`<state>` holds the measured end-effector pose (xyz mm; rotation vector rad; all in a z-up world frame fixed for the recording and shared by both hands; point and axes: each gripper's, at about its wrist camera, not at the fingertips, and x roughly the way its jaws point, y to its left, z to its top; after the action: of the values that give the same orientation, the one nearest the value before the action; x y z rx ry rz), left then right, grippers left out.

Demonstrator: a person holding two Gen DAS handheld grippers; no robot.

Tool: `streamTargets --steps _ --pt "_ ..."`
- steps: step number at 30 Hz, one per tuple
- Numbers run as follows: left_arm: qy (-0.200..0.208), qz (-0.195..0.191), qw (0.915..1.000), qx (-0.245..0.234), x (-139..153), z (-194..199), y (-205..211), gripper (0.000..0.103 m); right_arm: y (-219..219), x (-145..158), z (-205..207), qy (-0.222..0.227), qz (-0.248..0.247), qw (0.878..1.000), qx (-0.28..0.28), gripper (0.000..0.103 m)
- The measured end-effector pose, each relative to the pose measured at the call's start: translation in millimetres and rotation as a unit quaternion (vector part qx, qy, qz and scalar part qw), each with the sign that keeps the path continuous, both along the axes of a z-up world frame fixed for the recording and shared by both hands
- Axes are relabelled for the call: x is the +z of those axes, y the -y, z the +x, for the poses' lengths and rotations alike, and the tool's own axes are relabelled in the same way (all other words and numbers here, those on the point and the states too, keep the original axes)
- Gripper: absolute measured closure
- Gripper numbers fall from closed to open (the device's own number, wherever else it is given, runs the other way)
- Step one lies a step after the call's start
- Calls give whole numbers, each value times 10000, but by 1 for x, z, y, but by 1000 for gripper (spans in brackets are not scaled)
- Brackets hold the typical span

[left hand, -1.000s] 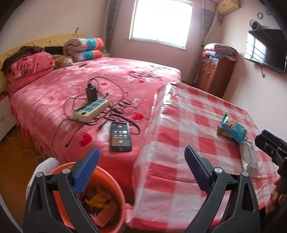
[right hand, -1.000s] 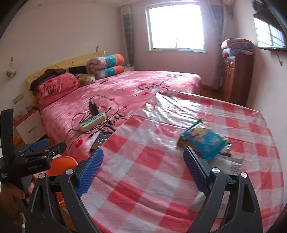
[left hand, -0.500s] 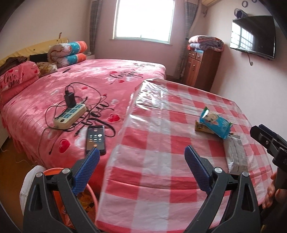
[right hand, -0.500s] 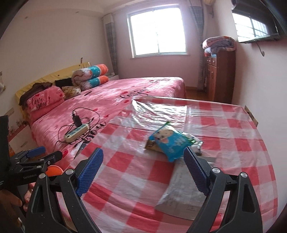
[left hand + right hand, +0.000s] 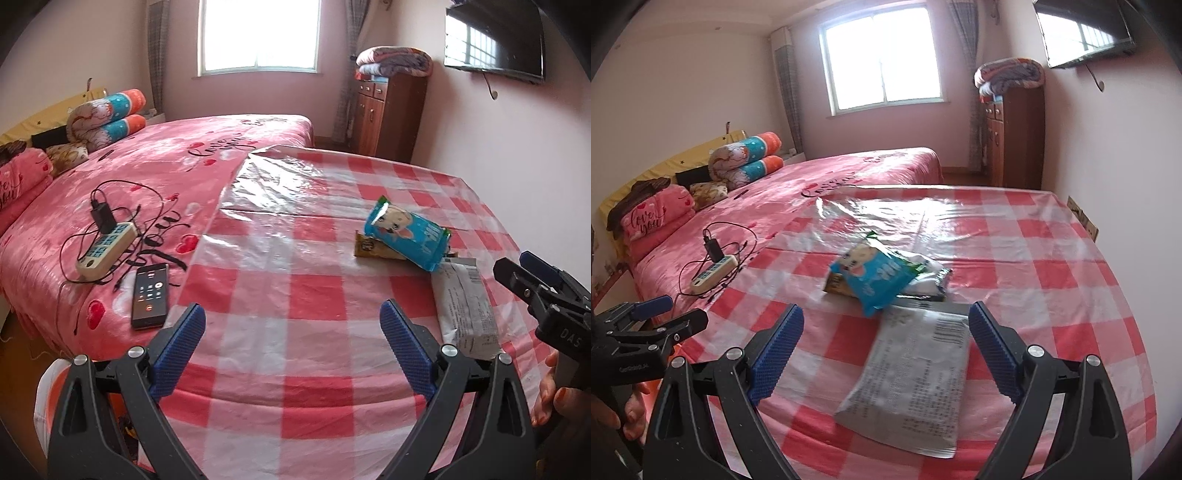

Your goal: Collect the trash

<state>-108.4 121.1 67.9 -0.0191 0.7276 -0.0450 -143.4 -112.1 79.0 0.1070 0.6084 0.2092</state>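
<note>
On the red-and-white checked table (image 5: 295, 373) lies a small heap of trash. A blue snack bag (image 5: 406, 236) rests on a yellow wrapper (image 5: 369, 250), and a flat silver wrapper (image 5: 465, 306) lies nearer the front edge. My left gripper (image 5: 291, 325) is open over bare cloth, left of the heap. My right gripper (image 5: 886, 321) is open low over the table, the silver wrapper (image 5: 916, 373) lying between its fingers, untouched. Behind it are the blue bag (image 5: 875, 277) and a white-and-black wrapper (image 5: 931, 277). An orange bin (image 5: 44, 391) shows at lower left, mostly hidden by my left gripper.
A bed with a pink blanket (image 5: 166, 177) adjoins the table's left side, carrying a power strip (image 5: 105, 247) with cables and a phone (image 5: 149, 295). A wooden cabinet (image 5: 388, 110) stands at the far wall, and a TV (image 5: 495, 37) hangs on the right wall.
Both grippers moved over the table toward the heap. The bin slid almost out of the left view. The silver wrapper now lies between the right fingers. Both jaws stayed wide.
</note>
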Motion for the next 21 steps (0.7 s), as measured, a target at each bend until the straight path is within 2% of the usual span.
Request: streamTargets --steps 7,14,18,21 --pt "-112 59 9998 -146 -4 18 22 7 25 -13 6 -214 326 9992 -131 13" --pt "-242 64 9978 -612 -3 47 51 7 55 -32 15 -648 875 9937 -267 13" --pt "-441 -280 9956 -784 -3 69 67 7 63 -39 18 -813 1031 9910 -258 13" --pt "-668 -737 9916 -825 -4 90 79 7 63 -44 20 -901 1054 9901 -213 13"
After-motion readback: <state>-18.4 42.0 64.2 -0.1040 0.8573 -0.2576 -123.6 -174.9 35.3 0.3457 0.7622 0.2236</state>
